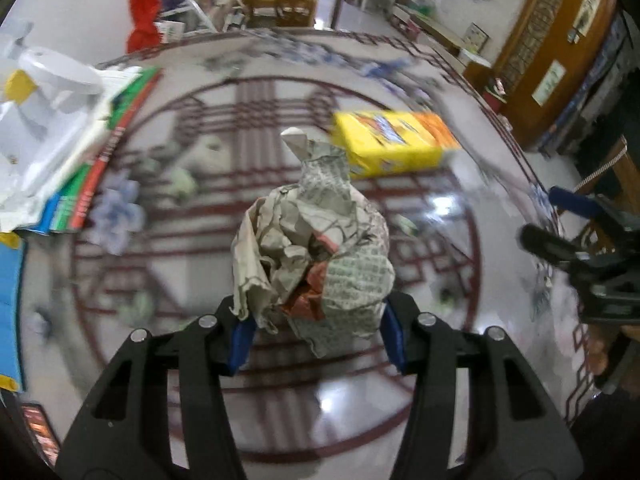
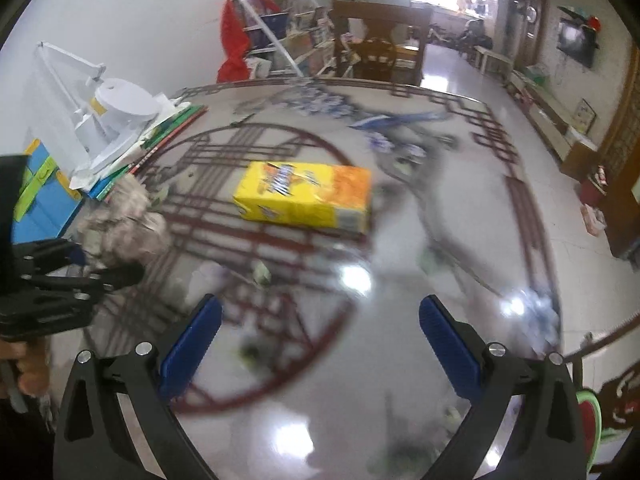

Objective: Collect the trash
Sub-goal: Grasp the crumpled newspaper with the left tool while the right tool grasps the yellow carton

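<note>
My left gripper [image 1: 316, 332] is shut on a big crumpled newspaper ball [image 1: 316, 248] and holds it above the glossy round table [image 1: 440, 320]. In the right wrist view the same ball [image 2: 128, 228] shows blurred at the left, in the left gripper [image 2: 80, 276]. My right gripper [image 2: 320, 344] is open and empty above the table's near part; it also shows at the right edge of the left wrist view [image 1: 560, 228]. A yellow and orange carton [image 1: 394, 142] lies on its side on the table, beyond both grippers [image 2: 308, 198].
A stack of books and papers [image 1: 92, 160] with a white lamp base [image 1: 60, 76] sits at the table's left. A blue box [image 2: 44, 196] stands beside it. Beyond the table edge [image 2: 532, 216] are floor, shelves and wooden furniture [image 2: 380, 52].
</note>
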The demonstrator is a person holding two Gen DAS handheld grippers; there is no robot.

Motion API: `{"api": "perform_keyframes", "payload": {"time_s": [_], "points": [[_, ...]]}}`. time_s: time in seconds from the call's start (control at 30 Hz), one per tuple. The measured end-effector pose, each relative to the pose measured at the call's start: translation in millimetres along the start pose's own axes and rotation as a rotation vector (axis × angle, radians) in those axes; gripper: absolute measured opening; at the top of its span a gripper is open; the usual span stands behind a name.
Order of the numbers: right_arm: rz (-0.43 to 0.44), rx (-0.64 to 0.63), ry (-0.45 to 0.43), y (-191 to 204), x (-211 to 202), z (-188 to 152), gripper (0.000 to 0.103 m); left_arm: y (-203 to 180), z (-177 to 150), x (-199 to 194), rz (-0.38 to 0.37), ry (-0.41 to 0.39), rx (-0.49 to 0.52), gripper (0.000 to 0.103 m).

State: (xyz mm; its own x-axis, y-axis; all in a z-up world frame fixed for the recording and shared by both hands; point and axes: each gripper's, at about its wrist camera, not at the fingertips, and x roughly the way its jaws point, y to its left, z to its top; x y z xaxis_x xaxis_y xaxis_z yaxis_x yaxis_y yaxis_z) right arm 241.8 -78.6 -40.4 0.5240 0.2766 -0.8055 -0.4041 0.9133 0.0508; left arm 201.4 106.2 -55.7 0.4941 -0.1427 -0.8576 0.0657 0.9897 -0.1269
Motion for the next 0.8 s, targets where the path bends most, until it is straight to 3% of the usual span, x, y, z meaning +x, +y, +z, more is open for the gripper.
{"api": "perform_keyframes", "payload": {"time_s": [0.4, 0.6, 0.8], "points": [[0.008, -0.259, 0.012, 37, 68, 62, 0.095, 43, 1, -39, -0.048, -0.031, 0.045, 0.051], [0.022, -0.463, 0.118, 41, 106, 70, 0.095, 65, -9, -47, -0.108, -0.031, -0.027, 0.052], [0.048, -0.524, 0.190, 34, 132, 84, 0.097, 65, -11, -53, -0.130, -0.036, -0.048, 0.052]]}}
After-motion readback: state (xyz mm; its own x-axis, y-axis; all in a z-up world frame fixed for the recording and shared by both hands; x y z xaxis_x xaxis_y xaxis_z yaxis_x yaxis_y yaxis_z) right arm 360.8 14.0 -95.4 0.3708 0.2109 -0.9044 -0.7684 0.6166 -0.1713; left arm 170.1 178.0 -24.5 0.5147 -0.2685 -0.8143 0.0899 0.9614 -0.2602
